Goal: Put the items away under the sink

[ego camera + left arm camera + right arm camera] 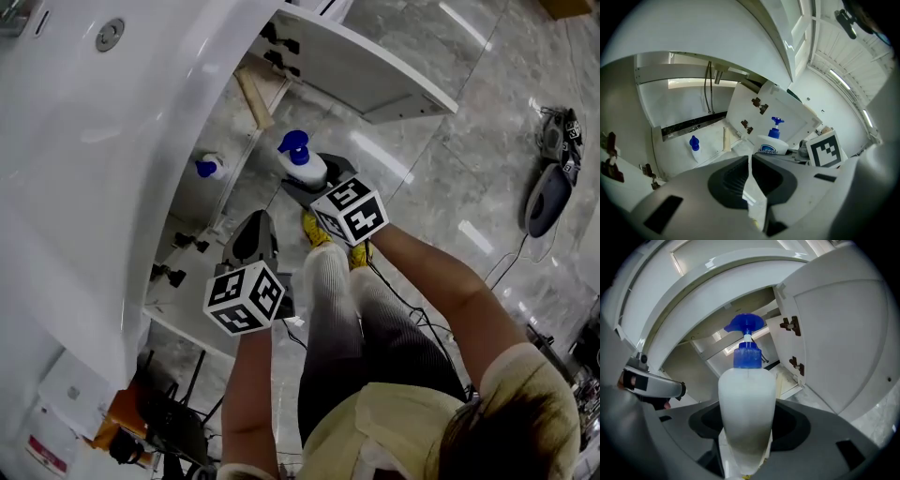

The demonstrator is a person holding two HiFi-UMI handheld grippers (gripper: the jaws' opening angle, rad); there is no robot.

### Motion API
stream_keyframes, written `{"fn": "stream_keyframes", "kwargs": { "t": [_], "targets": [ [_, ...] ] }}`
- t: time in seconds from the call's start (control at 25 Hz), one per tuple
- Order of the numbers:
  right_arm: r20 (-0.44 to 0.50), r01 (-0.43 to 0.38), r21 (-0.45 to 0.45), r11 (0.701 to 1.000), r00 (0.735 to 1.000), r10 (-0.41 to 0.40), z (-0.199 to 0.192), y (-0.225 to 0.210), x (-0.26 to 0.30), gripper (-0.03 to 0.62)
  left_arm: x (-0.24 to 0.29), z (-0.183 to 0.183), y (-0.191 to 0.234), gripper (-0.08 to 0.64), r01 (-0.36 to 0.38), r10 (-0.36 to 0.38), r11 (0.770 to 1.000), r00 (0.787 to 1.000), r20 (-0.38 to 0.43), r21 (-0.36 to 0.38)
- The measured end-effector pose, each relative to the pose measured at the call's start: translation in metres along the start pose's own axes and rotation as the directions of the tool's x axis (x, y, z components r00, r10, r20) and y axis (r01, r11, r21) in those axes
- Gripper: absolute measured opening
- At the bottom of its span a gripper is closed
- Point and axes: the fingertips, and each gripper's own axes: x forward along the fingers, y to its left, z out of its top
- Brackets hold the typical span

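Observation:
My right gripper (pixel 307 180) is shut on a white pump bottle (pixel 302 161) with a blue pump head. It holds the bottle upright in front of the open cabinet under the sink. In the right gripper view the bottle (pixel 747 404) fills the gap between the jaws. A small white bottle with a blue cap (pixel 210 168) stands inside the cabinet, and it shows in the left gripper view (pixel 695 149) on the cabinet floor. My left gripper (pixel 256 223) hangs lower left of the right one, shut with nothing in it. The jaws of the left gripper (pixel 751 176) stand almost together.
Both cabinet doors are swung open: one (pixel 366 66) at the far right, one (pixel 183 314) at the near left. The white sink counter (pixel 103 141) overhangs the cabinet. A wooden strip (pixel 254 97) leans inside. A dark device (pixel 551 183) and cables lie on the marble floor.

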Motion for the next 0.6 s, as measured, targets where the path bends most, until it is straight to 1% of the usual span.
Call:
{"fn": "stream_keyframes", "kwargs": {
  "t": [0.24, 0.36, 0.48, 0.6],
  "targets": [
    [0.001, 0.004, -0.006, 1.0, 1.0, -0.004, -0.011, -0.011, 0.032, 0.278, 0.025, -0.007, 0.017, 0.055, -0.028, 0.028, 0.999, 0.999, -0.015, 0.018],
    [0.006, 0.007, -0.016, 1.0, 1.0, -0.007, -0.015, -0.016, 0.046, 0.278, 0.039, -0.008, 0.028, 0.055, -0.05, 0.05, 0.999, 0.999, -0.003, 0.019],
    [0.011, 0.011, -0.032, 0.999, 1.0, -0.011, -0.016, -0.021, 0.06, 0.278, 0.054, -0.009, 0.039, 0.055, -0.069, 0.069, 0.998, 0.998, 0.003, 0.008],
    [0.014, 0.015, -0.046, 0.999, 1.0, -0.015, -0.017, -0.026, 0.072, 0.278, 0.064, -0.009, 0.046, 0.055, -0.072, 0.072, 0.997, 0.997, 0.009, -0.013]
  ]
}}
